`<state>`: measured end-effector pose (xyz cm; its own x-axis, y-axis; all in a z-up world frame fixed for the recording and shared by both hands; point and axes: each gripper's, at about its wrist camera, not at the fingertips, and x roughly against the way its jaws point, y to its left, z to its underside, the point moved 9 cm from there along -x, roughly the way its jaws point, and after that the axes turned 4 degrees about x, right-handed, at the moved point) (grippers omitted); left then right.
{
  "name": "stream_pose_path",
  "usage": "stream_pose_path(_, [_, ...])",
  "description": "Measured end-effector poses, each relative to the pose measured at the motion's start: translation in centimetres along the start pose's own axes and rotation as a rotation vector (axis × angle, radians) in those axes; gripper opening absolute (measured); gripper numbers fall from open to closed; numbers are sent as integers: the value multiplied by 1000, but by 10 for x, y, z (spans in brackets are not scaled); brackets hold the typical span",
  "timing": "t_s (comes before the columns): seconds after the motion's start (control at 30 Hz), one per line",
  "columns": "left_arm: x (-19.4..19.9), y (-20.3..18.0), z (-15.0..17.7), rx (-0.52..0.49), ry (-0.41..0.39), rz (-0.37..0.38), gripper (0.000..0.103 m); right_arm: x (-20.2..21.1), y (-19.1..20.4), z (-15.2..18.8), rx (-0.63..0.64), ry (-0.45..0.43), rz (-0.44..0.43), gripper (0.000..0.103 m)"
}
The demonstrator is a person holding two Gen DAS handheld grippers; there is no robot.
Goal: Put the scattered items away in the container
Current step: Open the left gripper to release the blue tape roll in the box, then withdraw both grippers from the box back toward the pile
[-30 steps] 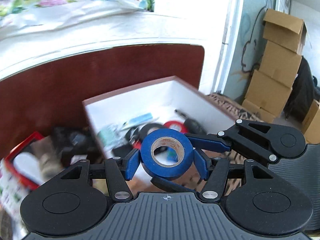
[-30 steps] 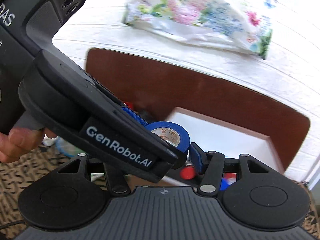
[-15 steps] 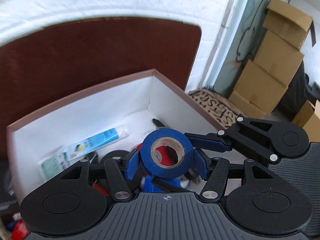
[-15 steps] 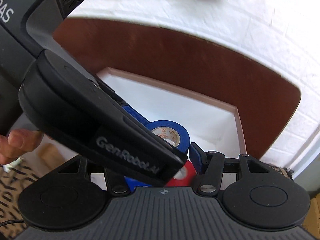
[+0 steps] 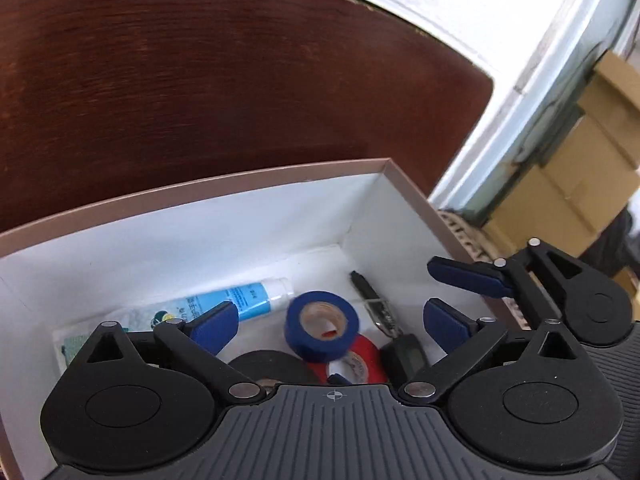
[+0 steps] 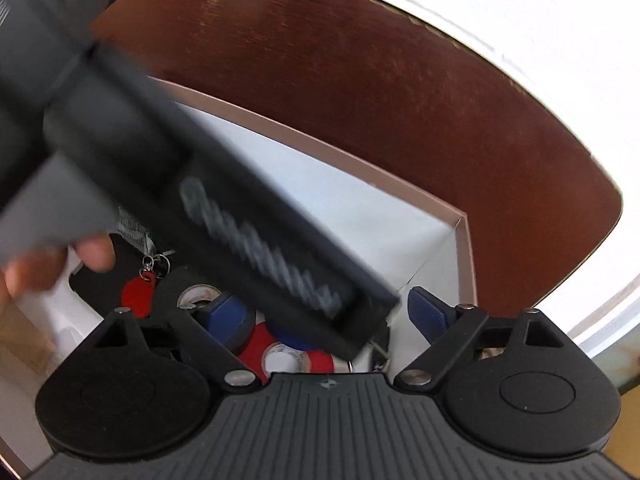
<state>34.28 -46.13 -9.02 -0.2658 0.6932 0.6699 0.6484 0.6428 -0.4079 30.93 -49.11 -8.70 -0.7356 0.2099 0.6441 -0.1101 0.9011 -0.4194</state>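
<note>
The left gripper [image 5: 332, 320] has just been opening and is released, nothing pressed by its pads. The blue tape roll [image 5: 322, 326] sits in the box [image 5: 248, 184], on the red tape roll [image 5: 360, 360]. The right gripper [image 6: 328, 316] has likewise just been opening, holding nothing.

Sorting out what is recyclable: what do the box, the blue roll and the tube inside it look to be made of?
The white-lined box with the brown rim looks like matte paperboard, with thin walls and creased corners. The blue roll seems to be glossy vinyl tape on a tan cardboard core. The blue and white tube looks like soft, smooth plastic with a printed surface, though laminate is possible.
</note>
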Motion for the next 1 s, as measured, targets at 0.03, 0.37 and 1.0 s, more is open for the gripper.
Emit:
stream_pose_path(0.03, [3,2,1,0,-5,-2,103,1,2,0,10,-1,1,91])
stream_pose_path(0.37, [29,-6,13,-52,-60,-45,103,27,18,-3,25,-20,3,101])
stream_pose_path(1.0, [171,-24,80,-133,-262,-278,103,139,62,-3,-30,-201,-87,103])
